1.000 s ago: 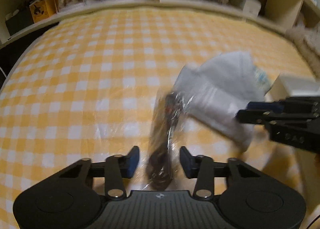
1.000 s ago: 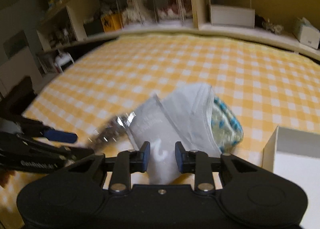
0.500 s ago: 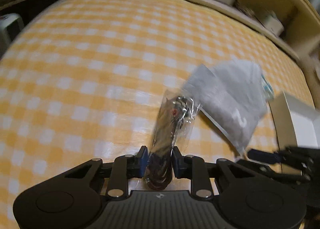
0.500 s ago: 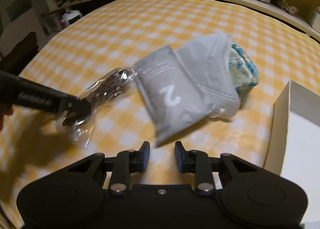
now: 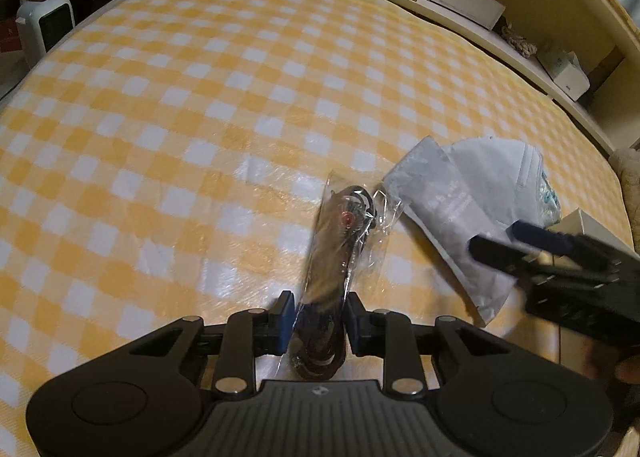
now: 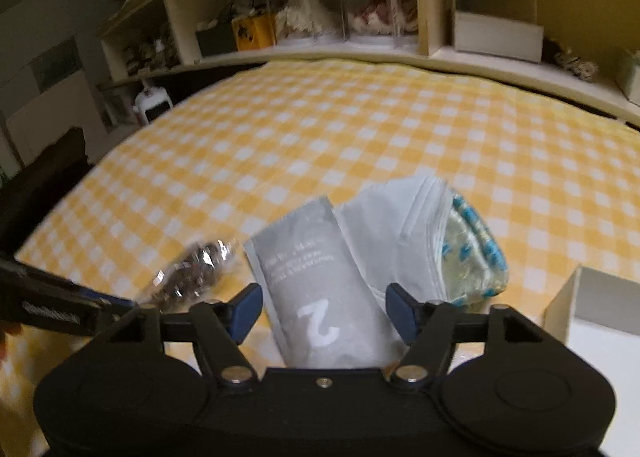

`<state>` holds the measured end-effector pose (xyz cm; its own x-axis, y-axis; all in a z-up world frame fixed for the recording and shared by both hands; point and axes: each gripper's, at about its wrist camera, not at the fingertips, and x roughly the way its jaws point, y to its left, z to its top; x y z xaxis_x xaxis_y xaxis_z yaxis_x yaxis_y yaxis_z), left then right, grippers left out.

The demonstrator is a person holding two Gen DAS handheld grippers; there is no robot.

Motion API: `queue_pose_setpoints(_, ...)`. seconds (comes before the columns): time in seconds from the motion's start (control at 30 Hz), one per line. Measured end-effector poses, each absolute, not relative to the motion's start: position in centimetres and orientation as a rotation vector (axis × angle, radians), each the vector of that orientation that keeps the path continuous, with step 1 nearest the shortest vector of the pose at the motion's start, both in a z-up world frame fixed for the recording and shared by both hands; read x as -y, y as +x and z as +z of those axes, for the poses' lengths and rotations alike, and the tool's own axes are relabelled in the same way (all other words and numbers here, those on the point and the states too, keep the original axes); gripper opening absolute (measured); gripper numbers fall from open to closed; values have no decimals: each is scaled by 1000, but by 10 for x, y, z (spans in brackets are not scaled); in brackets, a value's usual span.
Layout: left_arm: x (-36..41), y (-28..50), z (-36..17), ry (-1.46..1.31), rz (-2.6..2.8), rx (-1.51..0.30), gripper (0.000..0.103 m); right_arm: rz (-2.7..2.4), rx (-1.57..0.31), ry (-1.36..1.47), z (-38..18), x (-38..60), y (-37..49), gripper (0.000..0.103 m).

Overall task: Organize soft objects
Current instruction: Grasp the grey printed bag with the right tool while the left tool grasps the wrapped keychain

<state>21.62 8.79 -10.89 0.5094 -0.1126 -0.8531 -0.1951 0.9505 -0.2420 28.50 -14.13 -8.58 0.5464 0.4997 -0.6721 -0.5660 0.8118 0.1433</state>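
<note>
My left gripper (image 5: pixel 318 321) is shut on a clear plastic bag of dark items (image 5: pixel 336 253), which also shows in the right wrist view (image 6: pixel 192 273). A grey packet marked "2" (image 6: pixel 316 297) lies on the yellow checked cloth (image 5: pixel 200 117) beside a folded grey garment (image 6: pixel 400 225) and a blue-dotted bundle (image 6: pixel 476 253). My right gripper (image 6: pixel 324 311) is open, its fingers either side of the packet's near end. It appears in the left wrist view (image 5: pixel 516 241) over the packet (image 5: pixel 452 225).
A white open box (image 6: pixel 592 321) sits at the right by the packets. Shelves with boxes and soft toys (image 6: pixel 360 13) run along the back. A small white heater (image 5: pixel 44 23) stands off the far left edge.
My right gripper has opened wide and moved forward around the grey packet's near end. My left gripper stays shut on the plastic bag and has shifted slightly left.
</note>
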Motion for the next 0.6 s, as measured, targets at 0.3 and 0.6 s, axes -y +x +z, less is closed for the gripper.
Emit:
queue_pose_setpoints(0.3,-79,225,-108,-292,25,-1022,47,757,-922,-182,-103,121,272,74)
queue_pose_setpoints(0.6,-68,230,-111,-145,3,-1035,36,627,-864,-209,-107,104,267,76)
